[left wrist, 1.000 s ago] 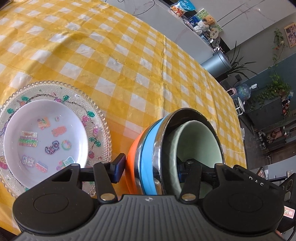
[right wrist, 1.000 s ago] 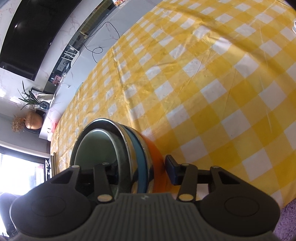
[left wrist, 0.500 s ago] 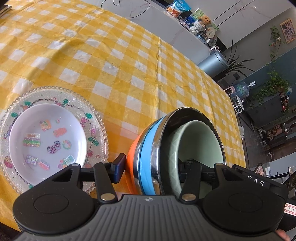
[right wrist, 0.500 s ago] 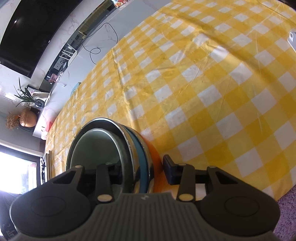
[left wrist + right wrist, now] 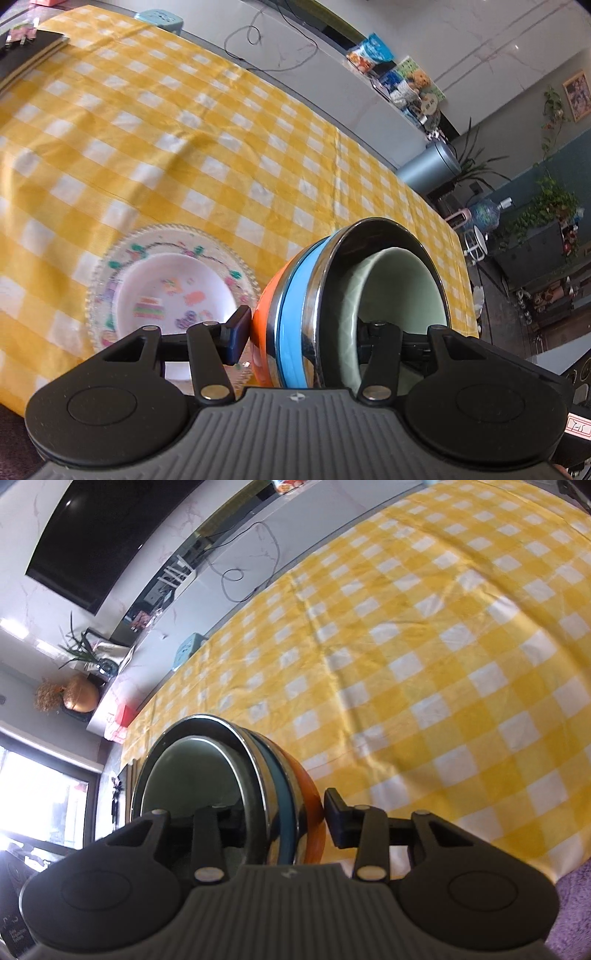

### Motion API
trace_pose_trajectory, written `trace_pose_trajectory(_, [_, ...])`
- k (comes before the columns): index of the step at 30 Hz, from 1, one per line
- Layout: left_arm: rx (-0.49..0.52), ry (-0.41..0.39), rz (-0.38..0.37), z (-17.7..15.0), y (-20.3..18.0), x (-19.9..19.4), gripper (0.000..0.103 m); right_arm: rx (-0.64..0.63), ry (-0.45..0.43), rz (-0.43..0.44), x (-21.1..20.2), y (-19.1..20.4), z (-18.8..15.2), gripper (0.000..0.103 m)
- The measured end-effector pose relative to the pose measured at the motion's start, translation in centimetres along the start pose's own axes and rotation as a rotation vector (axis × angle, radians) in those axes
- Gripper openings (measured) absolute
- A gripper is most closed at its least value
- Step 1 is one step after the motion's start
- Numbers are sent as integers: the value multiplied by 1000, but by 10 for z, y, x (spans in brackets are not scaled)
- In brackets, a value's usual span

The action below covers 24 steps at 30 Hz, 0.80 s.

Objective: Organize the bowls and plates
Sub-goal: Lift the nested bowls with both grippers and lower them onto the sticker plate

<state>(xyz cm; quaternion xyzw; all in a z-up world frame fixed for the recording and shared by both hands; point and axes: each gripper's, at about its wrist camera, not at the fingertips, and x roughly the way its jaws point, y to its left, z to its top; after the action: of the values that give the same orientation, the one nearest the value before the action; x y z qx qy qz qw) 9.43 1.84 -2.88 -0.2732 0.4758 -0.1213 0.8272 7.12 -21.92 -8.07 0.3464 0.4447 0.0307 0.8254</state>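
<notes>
The nested bowl stack (image 5: 295, 325) was clamped at its wall by the left gripper (image 5: 299, 336) and the right gripper (image 5: 280, 819), raised beside the glass plate (image 5: 110, 266); no readable writing was made out.

wall television (image 5: 107, 535); bright window (image 5: 40, 797); houseplants (image 5: 546, 206)
</notes>
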Motion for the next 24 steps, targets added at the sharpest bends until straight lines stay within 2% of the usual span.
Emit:
trace_pose_trajectory(12, [-131,-71,68,20,57,-32,57,-110,80,55,42,63,-18,38])
trace_pose_trajectory(24, [-169,-15,97,16,77,-11,57,-99,138,5,73,55,-24,37])
